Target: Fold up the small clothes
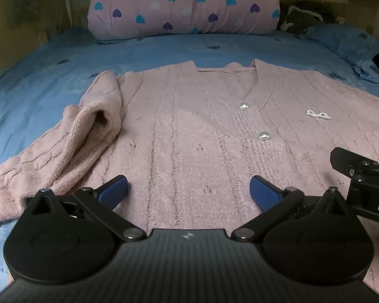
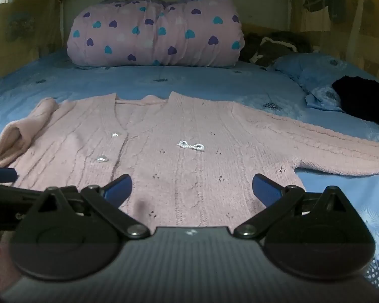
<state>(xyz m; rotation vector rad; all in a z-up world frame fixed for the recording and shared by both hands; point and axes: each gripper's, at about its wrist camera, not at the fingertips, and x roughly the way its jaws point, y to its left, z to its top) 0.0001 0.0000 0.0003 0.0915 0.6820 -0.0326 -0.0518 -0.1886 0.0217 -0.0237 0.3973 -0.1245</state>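
My left claw's camera looks down close over the pink cardigan toward the heart-print quilt roll, my right claw's camera looks flatter from just beside it, and both see the same cardigan and bed.

Home bedroom, blue patterned bedsheet, rolled heart-print quilt at the headboard, blue pillow

A pale pink cable-knit cardigan is lying face up and spread flat on the blue bed sheet, its V-neck pointing toward the head of the bed. Two pearly buttons are closing its front, and a small pearl bow is sitting on the chest. One sleeve is lying rumpled and folded over itself; the other sleeve is stretching straight out sideways.
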